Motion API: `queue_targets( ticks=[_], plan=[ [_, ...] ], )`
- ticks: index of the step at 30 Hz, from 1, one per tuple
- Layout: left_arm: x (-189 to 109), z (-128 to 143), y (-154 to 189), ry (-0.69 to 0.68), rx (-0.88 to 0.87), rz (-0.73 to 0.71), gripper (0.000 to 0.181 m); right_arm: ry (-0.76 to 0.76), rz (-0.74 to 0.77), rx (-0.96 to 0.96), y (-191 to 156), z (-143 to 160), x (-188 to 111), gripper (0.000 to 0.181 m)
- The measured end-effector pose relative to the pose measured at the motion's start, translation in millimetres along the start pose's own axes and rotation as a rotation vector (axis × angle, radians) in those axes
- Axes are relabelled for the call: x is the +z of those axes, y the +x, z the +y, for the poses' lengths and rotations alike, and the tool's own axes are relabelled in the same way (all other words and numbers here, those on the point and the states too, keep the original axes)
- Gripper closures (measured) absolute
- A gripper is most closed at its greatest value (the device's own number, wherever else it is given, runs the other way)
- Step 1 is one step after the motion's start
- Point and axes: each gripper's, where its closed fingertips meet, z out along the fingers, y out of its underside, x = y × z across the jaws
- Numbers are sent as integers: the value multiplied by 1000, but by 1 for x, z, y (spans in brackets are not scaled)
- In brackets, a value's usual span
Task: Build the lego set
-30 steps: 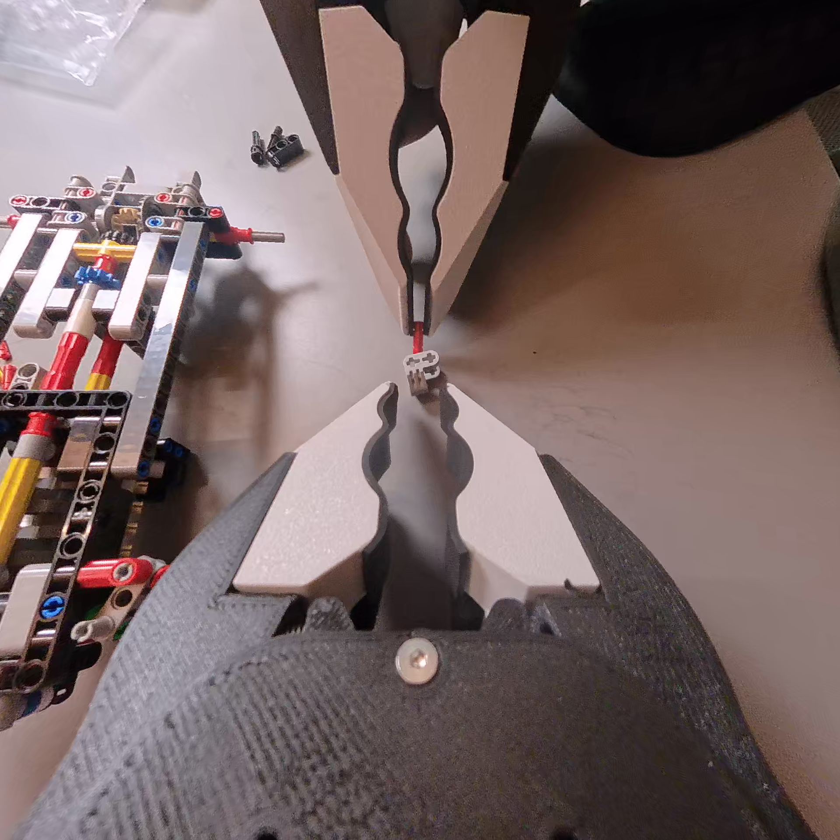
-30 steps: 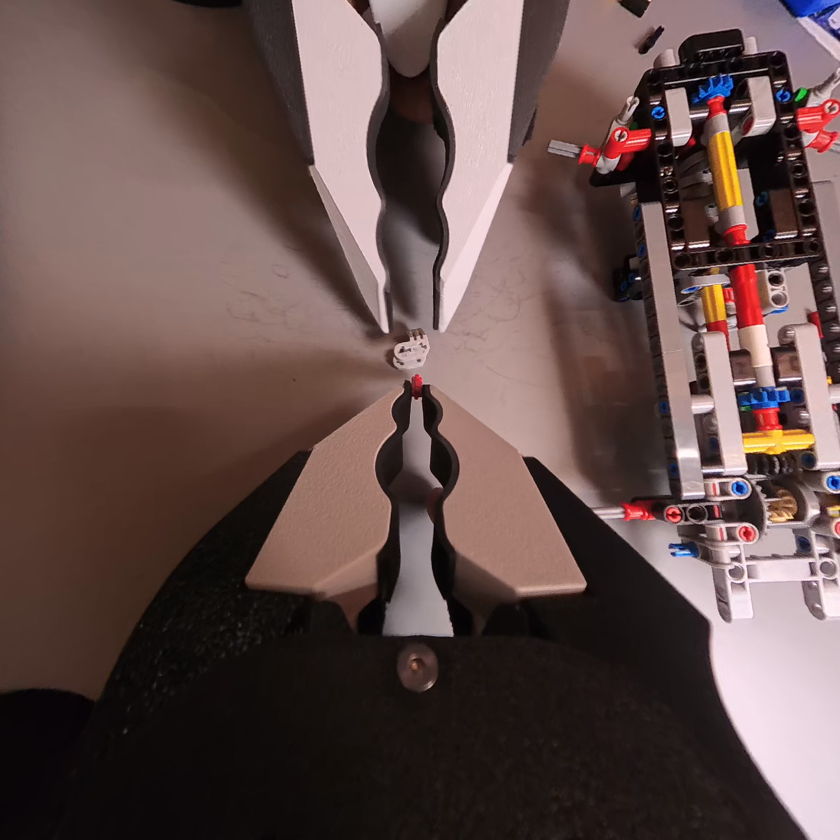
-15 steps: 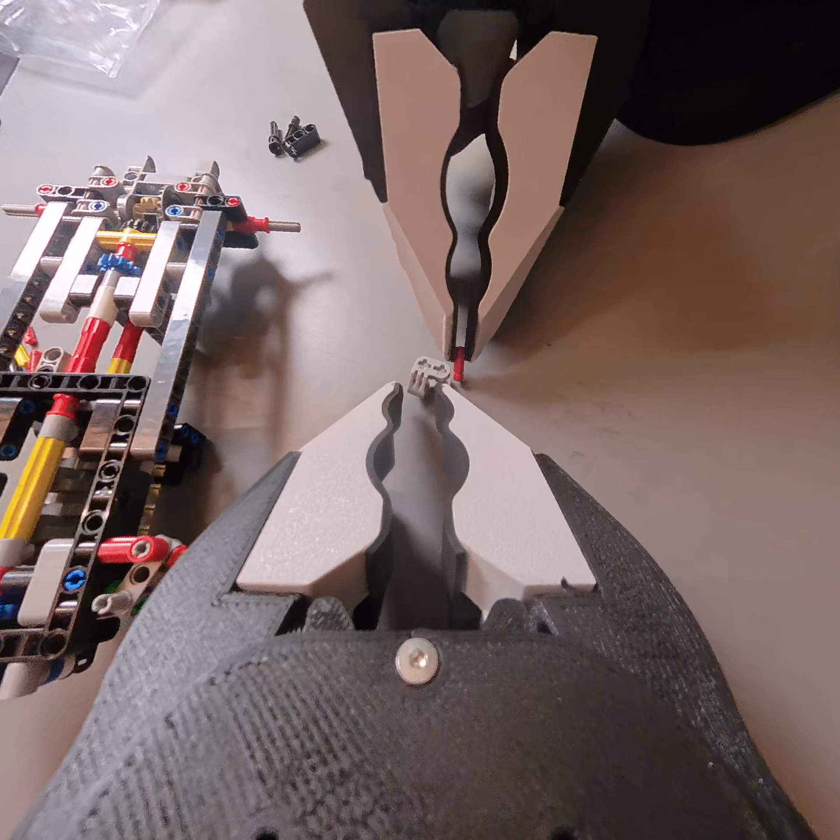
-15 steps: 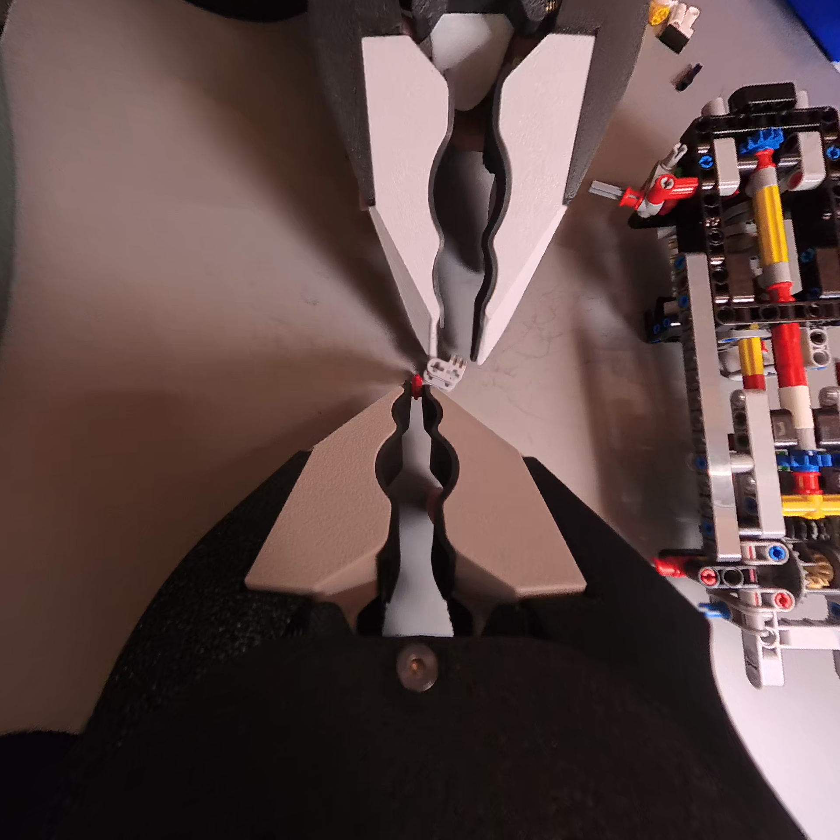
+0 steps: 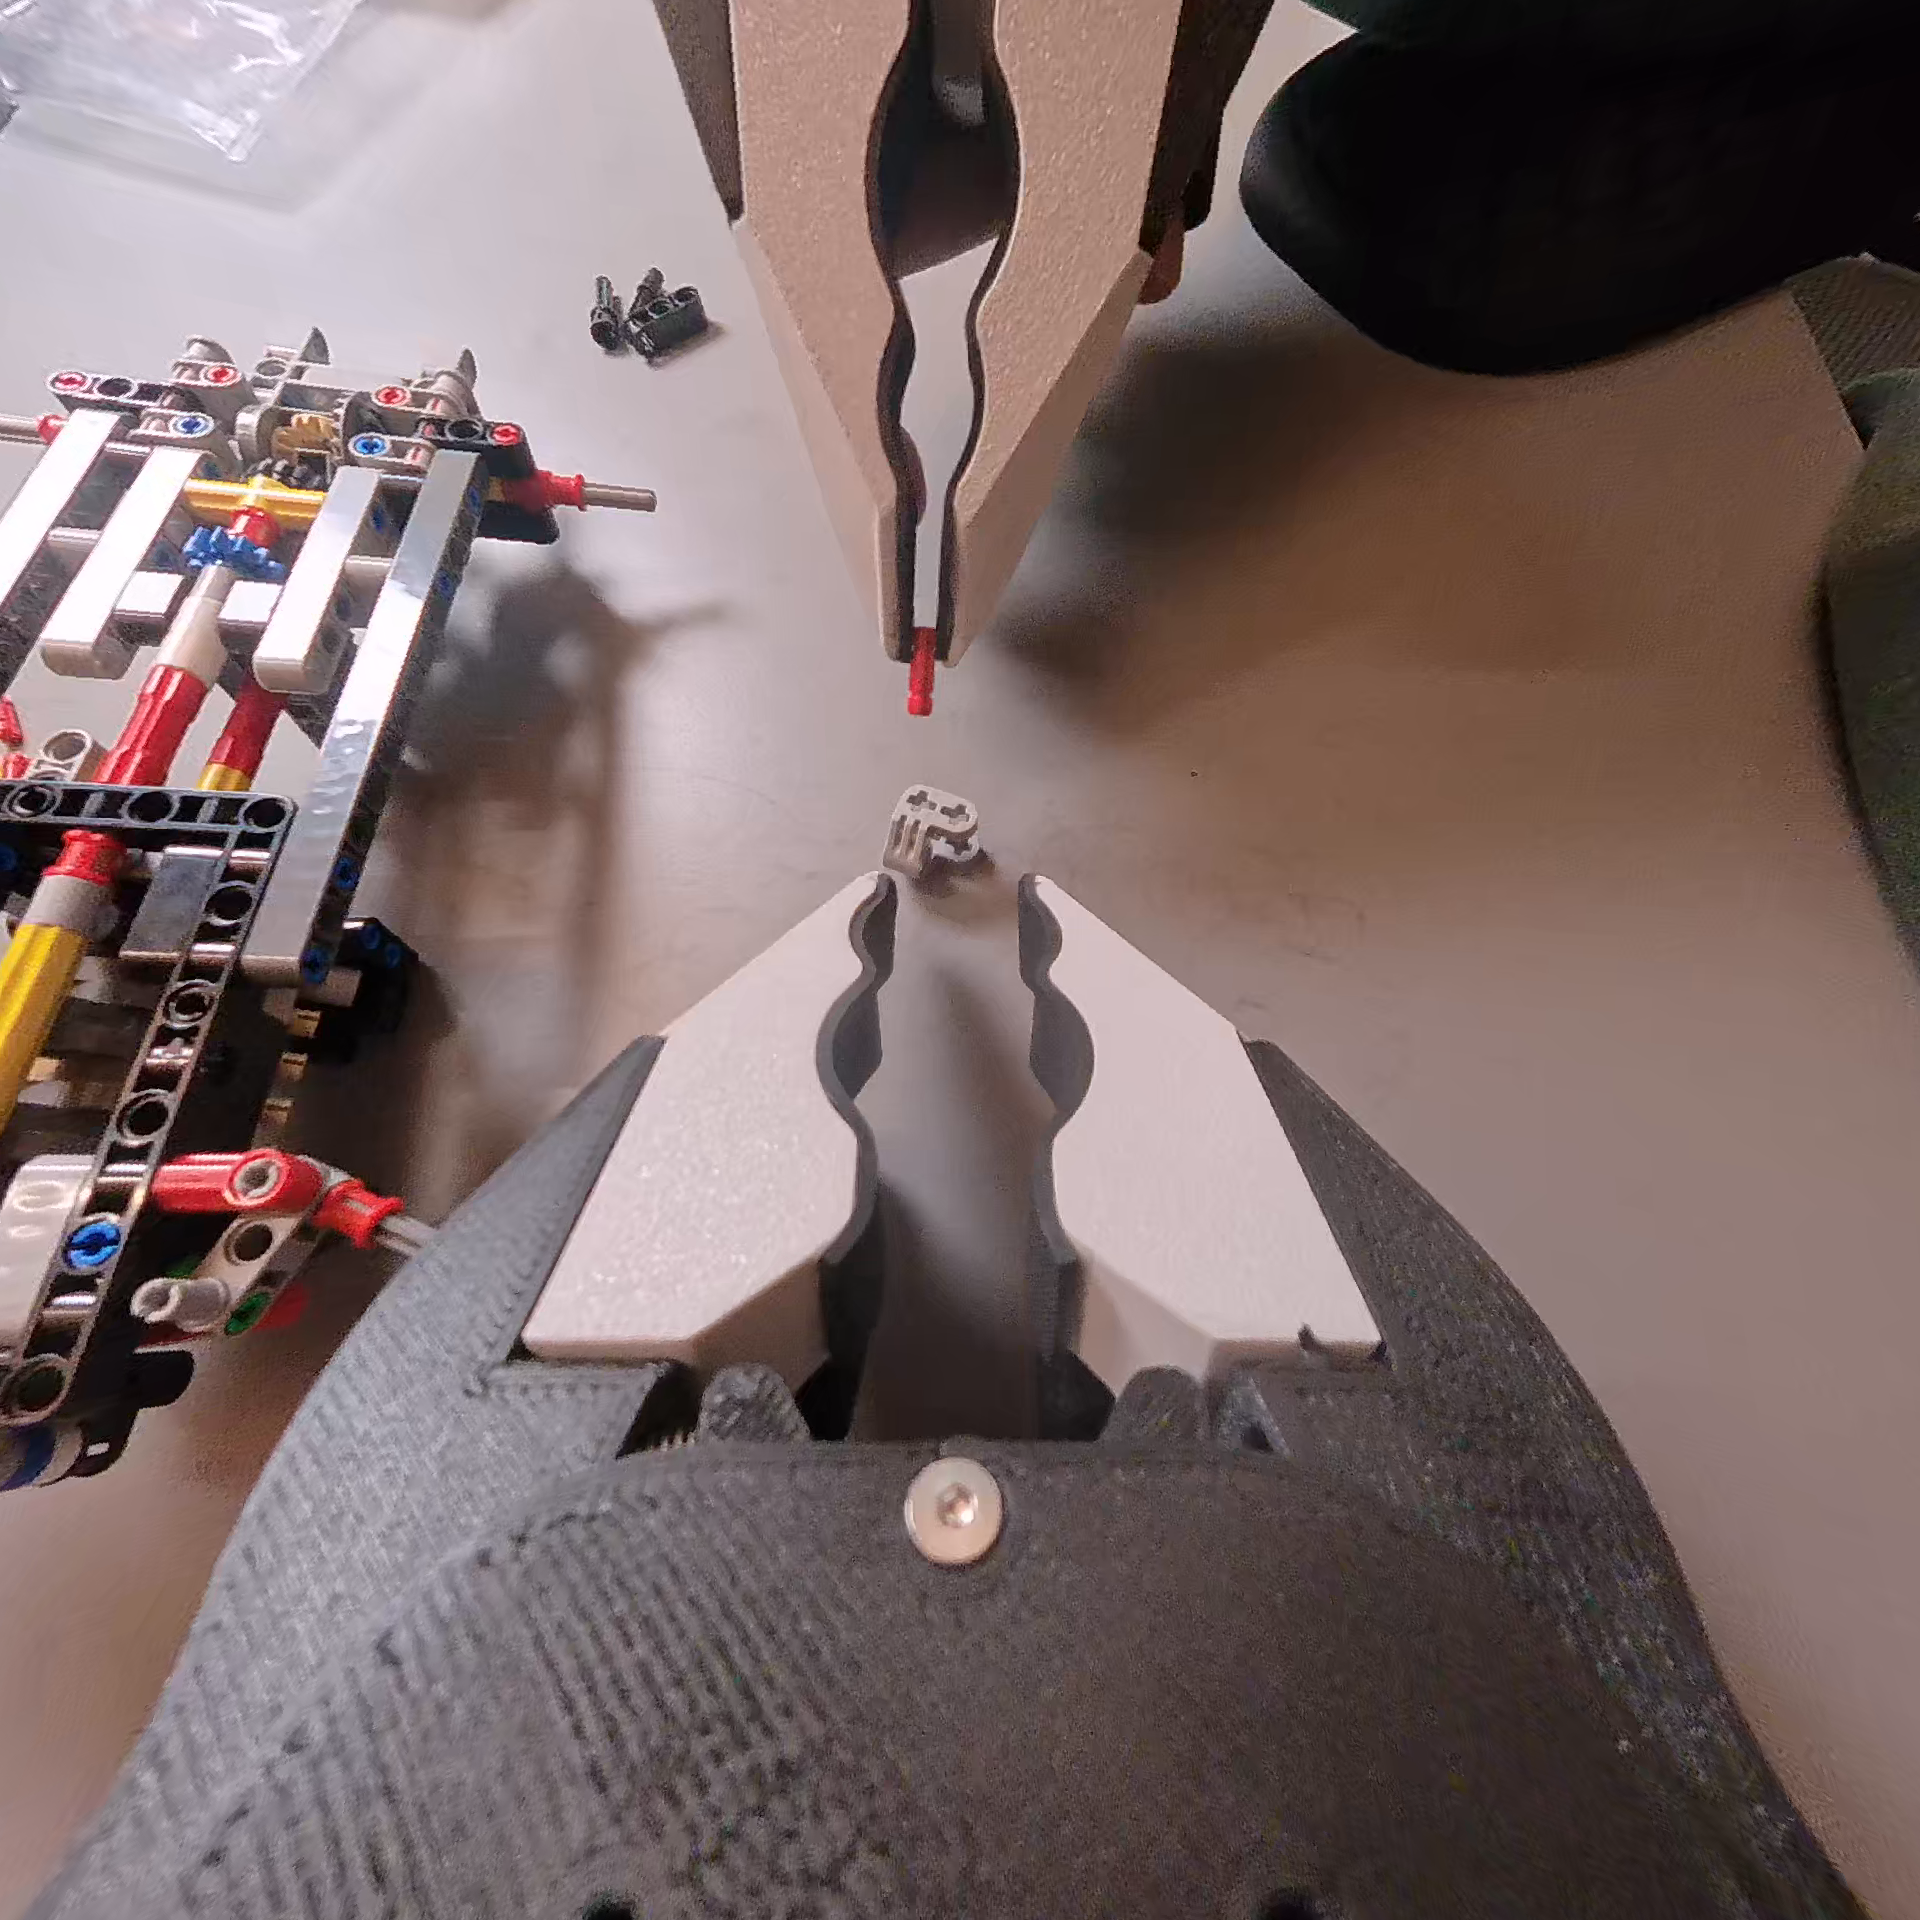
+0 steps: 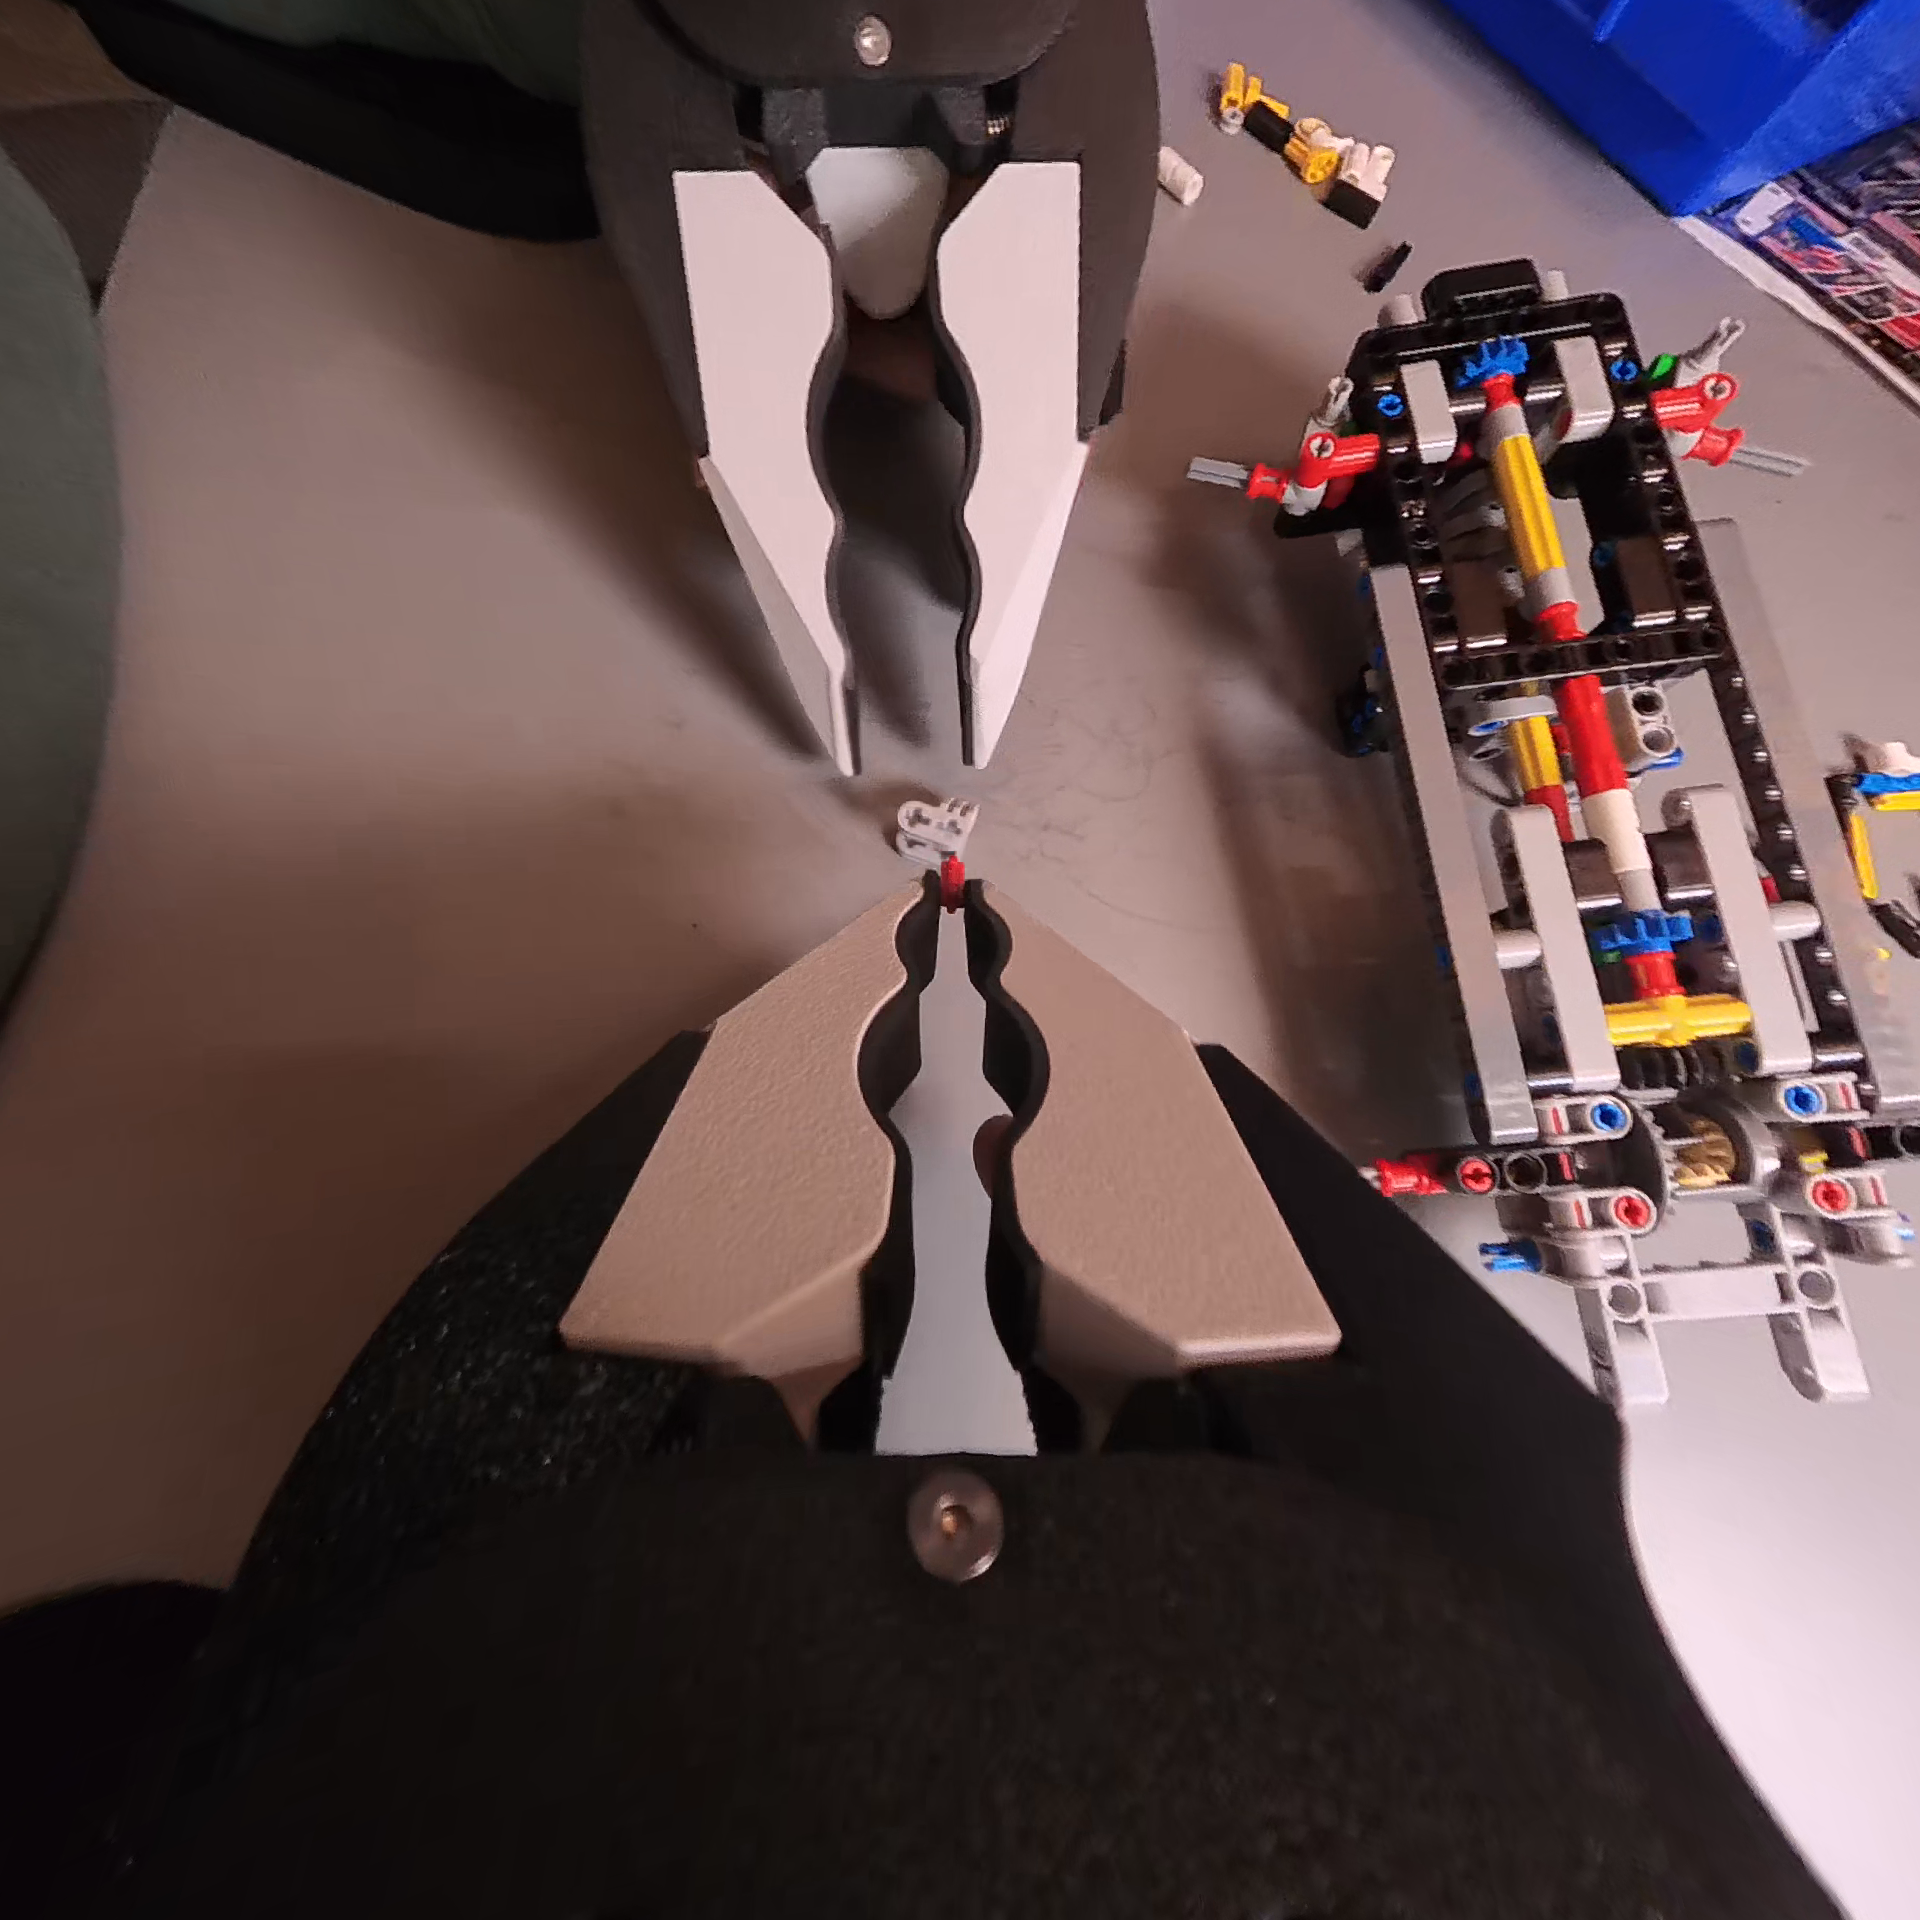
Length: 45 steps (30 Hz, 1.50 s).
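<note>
A small grey connector (image 5: 935,836) lies loose on the table just ahead of my left gripper (image 5: 956,883), which is open and empty. My right gripper (image 6: 951,896) is shut on a short red pin (image 6: 951,878), whose tip sticks out toward the connector (image 6: 935,821) with a small gap between them. The two grippers face each other across the connector. In the left wrist view the right gripper (image 5: 921,649) holds the red pin (image 5: 921,681) above the table. In the right wrist view the left gripper (image 6: 909,764) stands open behind the connector.
The long partly built chassis (image 6: 1558,727) lies to the right in the right wrist view, and to the left in the left wrist view (image 5: 208,727). Loose small parts (image 6: 1299,145), a blue bin (image 6: 1714,83) and a booklet (image 6: 1849,239) are at the far right. Black pins (image 5: 649,312) and a plastic bag (image 5: 156,83) lie at the left view's far side. Spacing between my two grippers at the tips: around 4 cm.
The right gripper has drawn back with the red pin, which had been touching the connector. The connector has turned a little and stays on the table in front of the open left gripper.
</note>
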Motion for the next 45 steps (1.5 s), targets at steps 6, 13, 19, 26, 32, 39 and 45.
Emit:
queue_targets(
  ticks=[6,13,19,26,32,39,45],
  plan=[
    [2,-1,1,0,5,-10,160,-34,22,-2,4,8,3,180],
    [1,-1,-1,2,11,-25,164,-41,16,-9,2,9,7,180],
    [4,-3,1,2,14,-16,166,-52,15,-21,-1,7,16,180],
    [7,-4,4,-4,20,0,155,-51,-15,-46,-12,1,26,180],
    [7,-4,4,-1,25,-5,157,-50,-38,-52,-17,1,27,180],
    [5,-4,0,4,20,-27,162,-47,-51,-43,-18,2,23,180],
    [7,-3,-2,-7,34,-48,166,-55,-42,-42,-16,4,20,180]
  ],
)
